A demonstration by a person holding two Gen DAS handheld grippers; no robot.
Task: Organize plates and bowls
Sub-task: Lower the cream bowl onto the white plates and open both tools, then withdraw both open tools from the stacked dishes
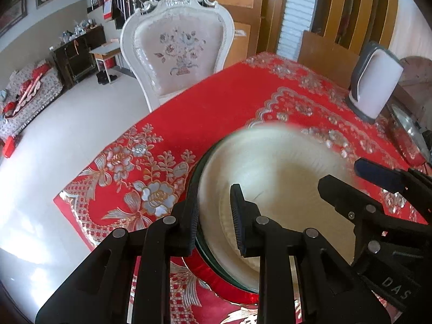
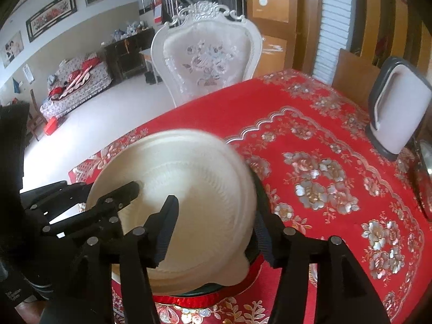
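Stacking looks nearly done: the cream ribbed ceramic bowl (image 2: 186, 202) sits on a red-rimmed glass plate (image 2: 216, 295) near the bench's (image 1: 229, 102) near edge. Left gripper (image 1: 214, 213) and right gripper (image 2: 216, 216) each straddle its rim, jaws parted; release remains.

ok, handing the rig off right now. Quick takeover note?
Left gripper: jaws astride the left rim of the cream bowl, not visibly clamped.
Right gripper: jaws astride the bowl's right rim, also open.
The bowl is motion-blurred and sits over a dark-rimmed plate and a red plate on the table; touching or just above, can't tell.
Done: stack looks nearly formed.
Left: confirm the bowl is seated, then back both grippers off. A metal dish sits at the far right edge.
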